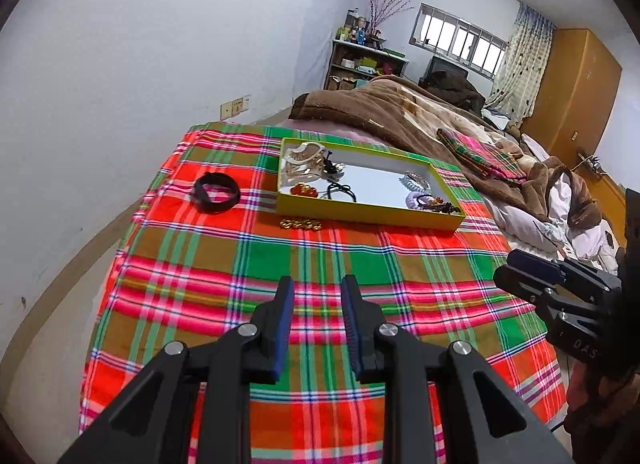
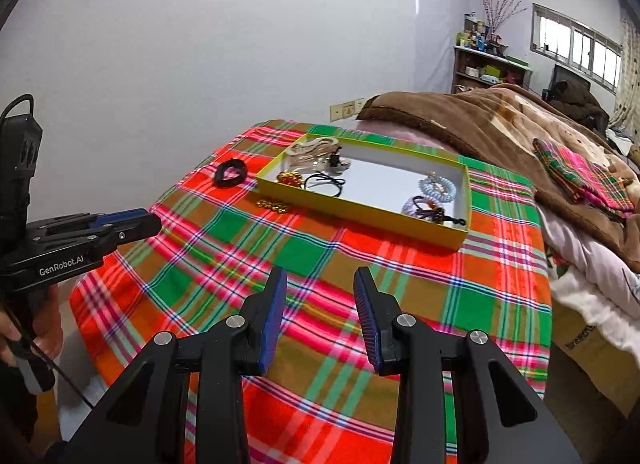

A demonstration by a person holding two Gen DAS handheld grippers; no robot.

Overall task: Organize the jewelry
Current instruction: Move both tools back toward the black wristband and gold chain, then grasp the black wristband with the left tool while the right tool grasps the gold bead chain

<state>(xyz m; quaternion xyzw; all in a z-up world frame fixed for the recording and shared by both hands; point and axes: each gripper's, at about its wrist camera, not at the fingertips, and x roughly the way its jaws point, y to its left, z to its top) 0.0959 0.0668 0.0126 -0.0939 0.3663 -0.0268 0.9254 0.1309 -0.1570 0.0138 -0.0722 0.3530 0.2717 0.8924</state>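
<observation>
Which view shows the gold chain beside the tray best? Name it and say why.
The left wrist view: the gold chain lies nearly centred ahead, on the plaid cloth just in front of the yellow tray, links distinct. In the right wrist view the chain sits off to the left, smaller and blurrier.

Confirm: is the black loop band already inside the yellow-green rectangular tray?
No, the black loop band lies on the plaid cloth, left of the yellow-green rectangular tray and apart from it.

Plaid red-green cloth (image 1: 320, 264); yellow-green tray (image 1: 372, 208); black band (image 1: 218, 193).
</observation>
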